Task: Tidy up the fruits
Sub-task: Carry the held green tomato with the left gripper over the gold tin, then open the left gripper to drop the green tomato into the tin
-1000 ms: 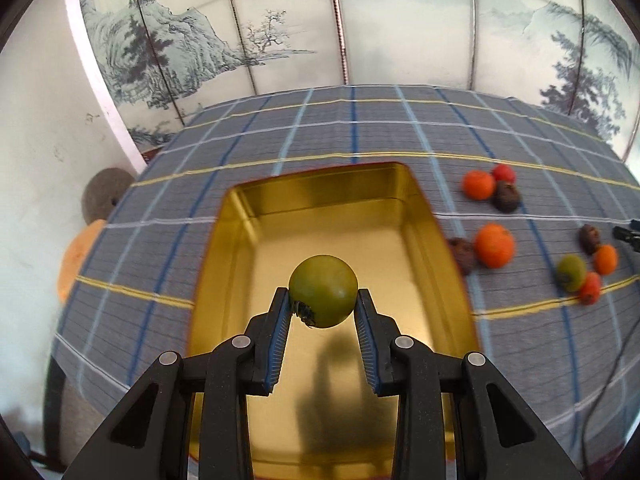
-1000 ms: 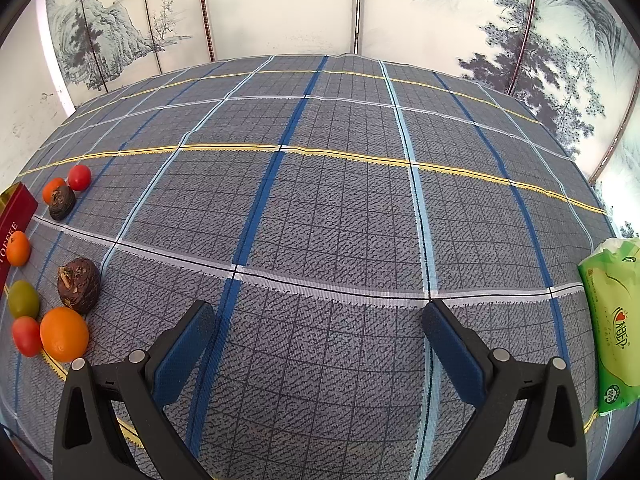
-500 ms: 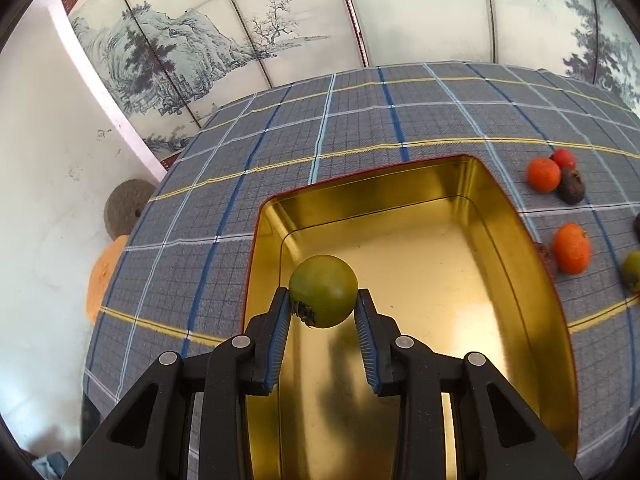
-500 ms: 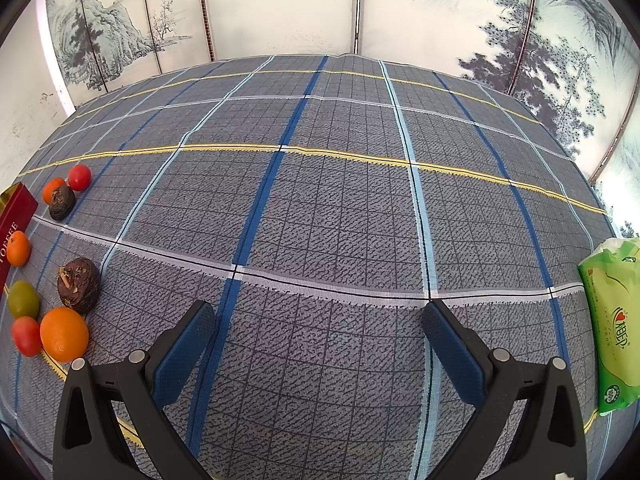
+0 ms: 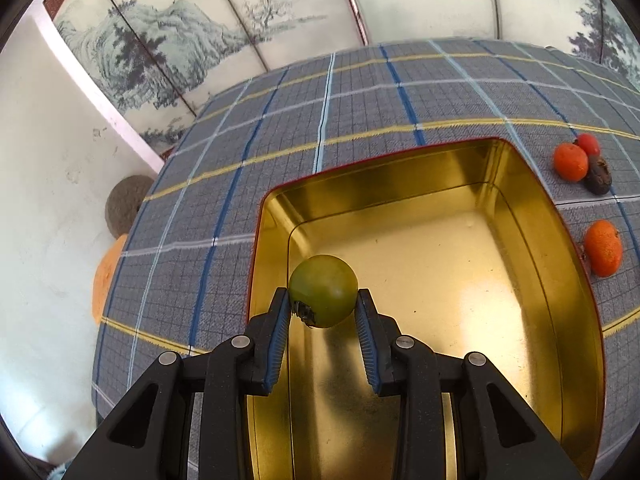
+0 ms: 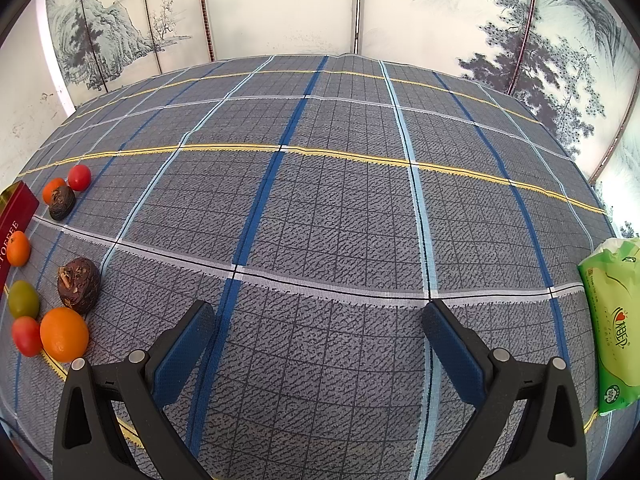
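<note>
Two claws in play. Left claw is clenched on a green tomato, blue pads on either side of it, hanging over the near-left corner of the gold tin. Tin interior looks bare, nothing in it yet. Right claw is released, jaws spread wide, nothing between them, parked above the plaid desk.

Risks, my read: the fruit sits close to the tin's left wall, so a release here could bounce it off the wall or rim. Round fruit on smooth metal will likely roll after the drop. Squeezing harder could bruise or split it.

View differences: left wrist view shows the tin's inside plus two oranges and a dark fruit just right of it. Right wrist view shows only a red sliver of the tin's outer wall, but catches the nearer fruit cluster and a green tissue pack far right, which the left view misses.
</note>
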A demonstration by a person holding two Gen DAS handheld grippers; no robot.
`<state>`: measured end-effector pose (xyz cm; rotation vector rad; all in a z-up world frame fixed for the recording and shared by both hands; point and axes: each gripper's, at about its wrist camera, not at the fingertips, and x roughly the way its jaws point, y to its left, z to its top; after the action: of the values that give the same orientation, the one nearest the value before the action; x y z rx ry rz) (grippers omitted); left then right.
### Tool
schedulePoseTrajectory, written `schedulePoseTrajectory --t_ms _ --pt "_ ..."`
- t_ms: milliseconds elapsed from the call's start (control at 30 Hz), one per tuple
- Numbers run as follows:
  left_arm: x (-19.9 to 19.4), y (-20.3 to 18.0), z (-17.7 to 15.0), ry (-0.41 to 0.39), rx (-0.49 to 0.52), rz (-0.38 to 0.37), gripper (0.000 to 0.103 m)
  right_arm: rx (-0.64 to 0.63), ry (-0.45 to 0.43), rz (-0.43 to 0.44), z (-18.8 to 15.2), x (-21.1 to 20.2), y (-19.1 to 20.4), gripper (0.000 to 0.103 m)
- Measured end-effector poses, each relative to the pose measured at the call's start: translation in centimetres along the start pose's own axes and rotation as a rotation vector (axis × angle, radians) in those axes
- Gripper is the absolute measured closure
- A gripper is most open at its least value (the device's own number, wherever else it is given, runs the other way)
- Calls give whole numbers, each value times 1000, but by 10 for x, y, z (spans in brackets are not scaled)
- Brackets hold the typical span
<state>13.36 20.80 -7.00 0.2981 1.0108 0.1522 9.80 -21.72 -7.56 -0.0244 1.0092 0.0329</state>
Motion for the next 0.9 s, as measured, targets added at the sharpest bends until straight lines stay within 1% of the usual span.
schedulePoseTrajectory --t_ms 133,267,433,500,567,600,633,700,733,767,800,833,867,900 --pt "7 -3 4 39 8 3 68 0 0 0 0 0 0 0" --pt "10 -4 4 58 8 3 67 0 0 0 0 0 0 0" --pt "9 -4 5 53 7 34 66 1 0 0 0 0 1 0" --pt "5 0 4 52 -17 30 66 1 1 0 0 0 1 0" --pt "-4 4 3 29 -48 31 65 1 1 0 0 0 1 0" --pt "-10 6 1 9 -63 30 59 1 1 0 0 0 1 0" --pt "-17 7 0 -10 -77 28 48 3 0 -3 0 0 1 0" --pt "-35 11 -7 -51 -113 10 40 17 -3 -17 -1 0 -3 0" --pt "-43 11 -10 -68 -129 -4 40 27 -25 -26 -2 -5 -4 0" --pt "-55 12 -16 -97 -146 -34 40 35 -67 -24 -5 -15 -6 0" --pt "-66 12 -22 -119 -155 -62 40 42 -121 -4 -10 -28 -6 0" --pt "-74 11 -27 -130 -163 -78 39 43 -179 36 -17 -46 0 0" --pt "-81 10 -32 -138 -178 -97 39 31 -206 73 -21 -56 7 0" --pt "-90 10 -41 -146 -210 -136 39 0 -237 143 -26 -74 21 0"
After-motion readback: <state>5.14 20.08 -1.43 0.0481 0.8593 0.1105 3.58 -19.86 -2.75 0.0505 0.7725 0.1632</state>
